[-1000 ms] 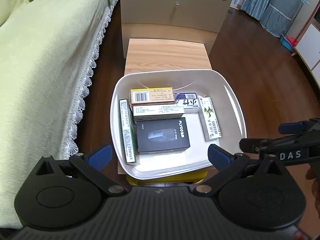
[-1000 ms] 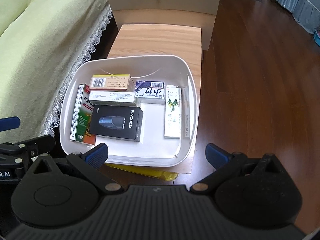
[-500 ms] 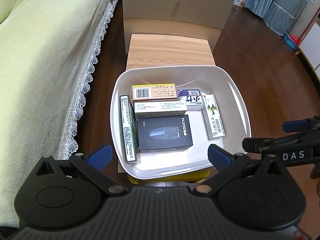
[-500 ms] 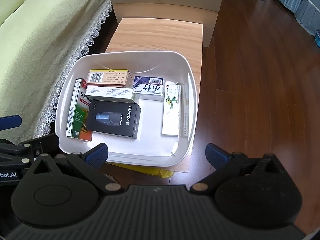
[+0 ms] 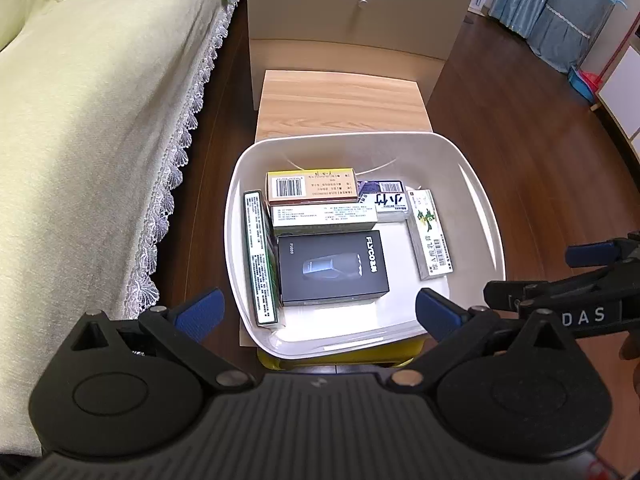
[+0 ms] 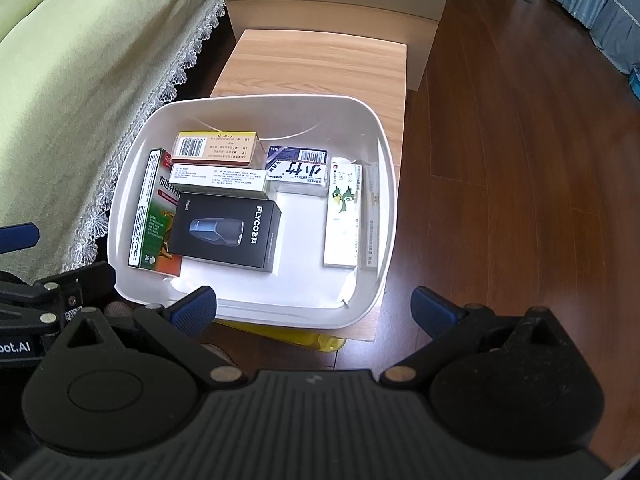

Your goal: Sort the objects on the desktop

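A white plastic tub (image 5: 476, 184) sits on a low wooden table (image 5: 340, 100), and every place given here is relative to that tub. Inside it, a black box (image 5: 333, 266) printed with a shaver and the word FLYCO lies flat near the middle. Along the tub's bed-side wall stands a green and white box (image 5: 260, 258) on its long edge, touching the black box. Toward the tub's far wall from the black box lies a white box (image 5: 324, 216) covered in small print, and beyond that a tan and yellow box (image 5: 312, 186) with a barcode. A small blue and white box (image 5: 386, 198) sits beside these two, toward the floor side. A long white box with a green bird (image 5: 429, 232) lies along the tub's floor-side wall. The left gripper (image 5: 318, 312) hovers at the tub's near rim, fingers spread wide apart and holding nothing. The right gripper (image 6: 314, 306) hovers there too, its fingers equally wide and empty. Something yellow (image 6: 296, 336) shows from under the tub's near edge. A bed with a green cover (image 5: 88, 120) runs alongside, and a pale cabinet (image 5: 360, 8) stands past the tub's far side.
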`<state>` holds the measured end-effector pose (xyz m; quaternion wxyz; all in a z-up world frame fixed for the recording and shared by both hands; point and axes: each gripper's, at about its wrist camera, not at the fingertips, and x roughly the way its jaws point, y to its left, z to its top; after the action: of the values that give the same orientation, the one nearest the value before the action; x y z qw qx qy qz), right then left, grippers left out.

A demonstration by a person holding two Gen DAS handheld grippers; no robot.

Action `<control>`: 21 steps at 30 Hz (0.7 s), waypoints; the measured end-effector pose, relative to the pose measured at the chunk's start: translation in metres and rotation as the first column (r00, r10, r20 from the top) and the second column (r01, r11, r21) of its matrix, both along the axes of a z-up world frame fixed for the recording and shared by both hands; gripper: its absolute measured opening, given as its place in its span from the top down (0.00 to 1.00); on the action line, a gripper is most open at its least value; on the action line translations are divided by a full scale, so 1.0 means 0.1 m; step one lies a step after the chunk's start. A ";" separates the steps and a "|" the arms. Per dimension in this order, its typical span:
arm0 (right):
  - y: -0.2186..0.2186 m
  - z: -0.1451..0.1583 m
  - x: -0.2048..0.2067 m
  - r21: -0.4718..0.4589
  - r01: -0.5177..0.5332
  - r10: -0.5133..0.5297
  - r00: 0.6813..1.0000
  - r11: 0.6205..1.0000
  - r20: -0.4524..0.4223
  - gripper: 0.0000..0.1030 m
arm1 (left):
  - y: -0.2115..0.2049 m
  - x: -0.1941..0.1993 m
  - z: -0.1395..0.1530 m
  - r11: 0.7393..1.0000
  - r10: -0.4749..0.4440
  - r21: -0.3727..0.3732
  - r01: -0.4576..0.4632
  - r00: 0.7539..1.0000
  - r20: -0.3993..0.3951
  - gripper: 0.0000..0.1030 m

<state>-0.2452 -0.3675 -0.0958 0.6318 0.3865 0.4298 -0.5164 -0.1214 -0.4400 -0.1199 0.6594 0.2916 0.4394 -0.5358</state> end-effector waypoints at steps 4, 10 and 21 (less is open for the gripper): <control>0.00 0.06 0.02 -0.011 -0.010 0.010 1.000 1.000 0.001 0.01 | 0.05 0.09 0.13 0.999 0.026 -0.030 -0.026 1.000 0.011 0.01; -0.05 0.36 0.19 -0.086 -0.052 0.055 0.998 0.995 0.042 0.01 | 0.34 0.43 0.53 0.984 0.139 -0.122 -0.132 0.989 0.052 0.01; 0.07 1.07 1.33 -0.288 -0.247 0.331 0.897 0.925 0.293 0.00 | 1.99 1.47 1.31 0.795 0.554 -0.332 -0.507 0.831 0.058 0.01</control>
<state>-0.1118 -0.3609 0.0113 0.8086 0.3197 0.3018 -0.3910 0.0256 -0.2410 0.0109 0.8514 0.0919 0.3644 -0.3659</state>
